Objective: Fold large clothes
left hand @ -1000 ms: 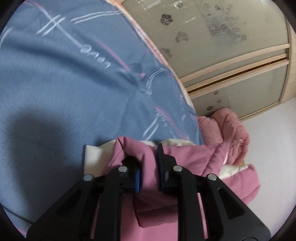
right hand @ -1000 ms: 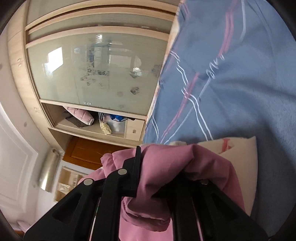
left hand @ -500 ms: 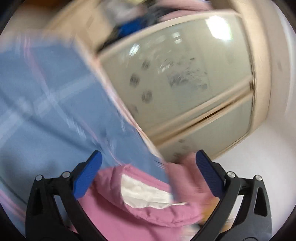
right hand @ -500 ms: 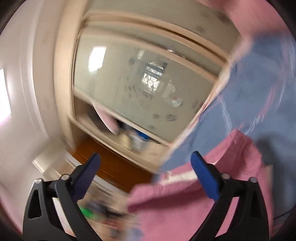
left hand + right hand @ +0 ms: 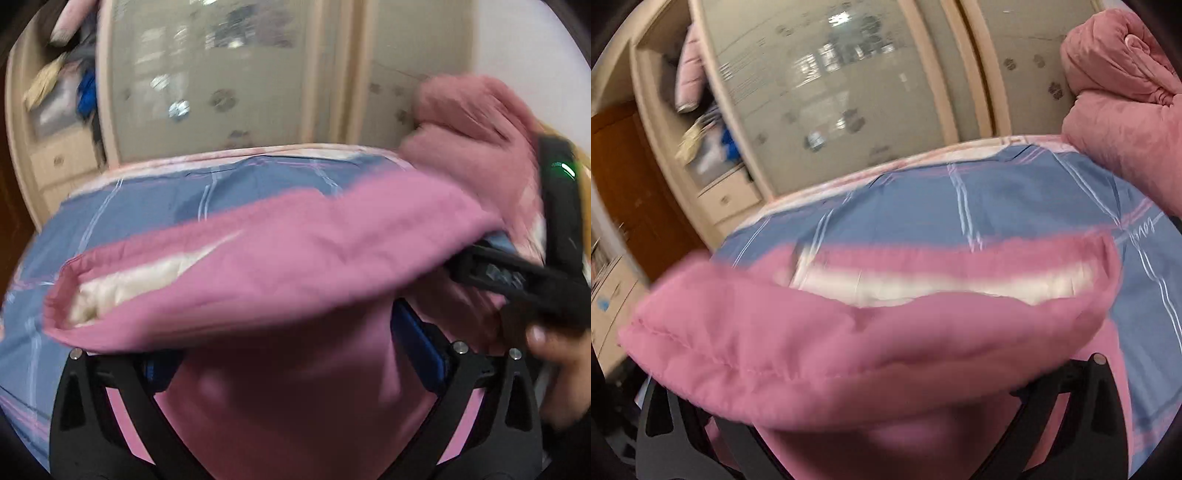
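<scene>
Both my grippers, left gripper and right gripper, gape wide, gripping nothing. The pink jacket fills the lower frame on the blue bedsheet, its cream lining showing. This fold looks laid; next I need a fresh edge to pinch.
</scene>
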